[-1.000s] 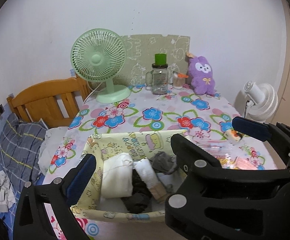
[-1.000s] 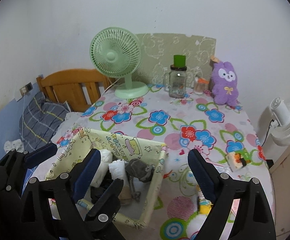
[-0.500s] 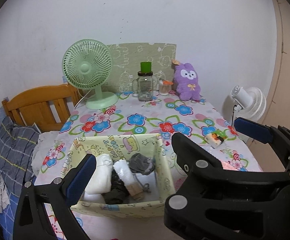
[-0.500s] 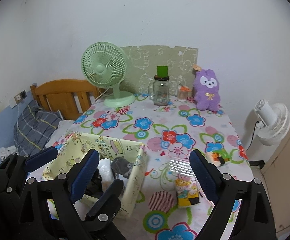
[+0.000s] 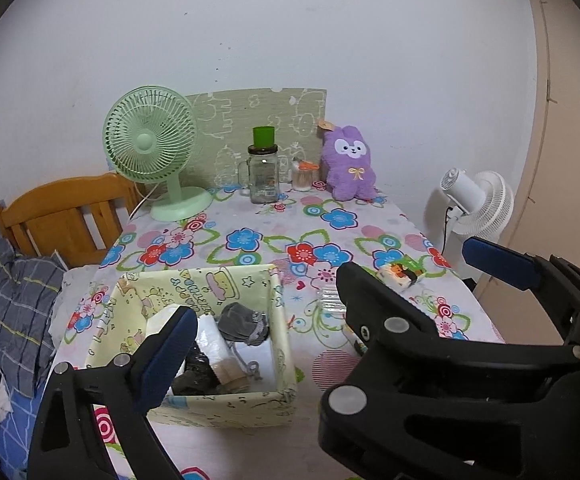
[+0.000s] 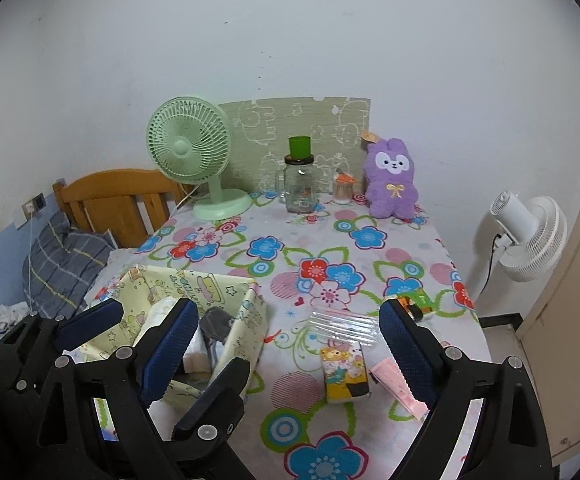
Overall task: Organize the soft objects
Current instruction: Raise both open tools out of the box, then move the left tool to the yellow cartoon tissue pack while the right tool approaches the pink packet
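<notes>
Left gripper point(image 5: 331, 298): jaws closing a bit, nothing between them.
Right gripper point(image 6: 288, 346): spread wide, holding nothing.
Yellow box point(image 5: 250, 410): near left; rolled white cloth point(image 5: 214, 340), grey pouch point(image 5: 242, 322), dark cloth point(image 5: 194, 376) inside.
Glass jar point(image 5: 264, 178): far, empty.

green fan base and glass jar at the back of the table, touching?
Apart. In the left wrist view a strip of flowered tablecloth shows between the green fan's base and the glass jar; the right wrist view shows the same gap.
</notes>
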Motion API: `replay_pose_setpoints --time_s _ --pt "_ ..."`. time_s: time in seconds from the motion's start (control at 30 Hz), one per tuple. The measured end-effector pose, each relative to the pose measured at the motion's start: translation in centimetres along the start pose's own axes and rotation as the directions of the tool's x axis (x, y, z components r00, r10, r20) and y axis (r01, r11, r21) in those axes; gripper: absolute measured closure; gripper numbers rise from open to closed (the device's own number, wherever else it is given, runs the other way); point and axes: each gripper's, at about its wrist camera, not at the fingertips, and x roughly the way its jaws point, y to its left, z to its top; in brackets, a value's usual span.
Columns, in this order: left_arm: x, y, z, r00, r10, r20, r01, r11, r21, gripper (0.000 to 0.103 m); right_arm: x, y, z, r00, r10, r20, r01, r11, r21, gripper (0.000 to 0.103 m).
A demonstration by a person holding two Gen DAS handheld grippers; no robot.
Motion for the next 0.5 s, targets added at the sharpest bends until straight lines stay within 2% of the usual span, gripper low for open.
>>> replay_pose_setpoints --time_s 0.5 --pt "0.4 -2.9 -0.8 1.0 -0.018 0.011 0.018 1.0 0.006 0.006 -0.8 -3.0 -1.5 0.999 -0.039 -0.011 0.04 0.999 0.028 0.009"
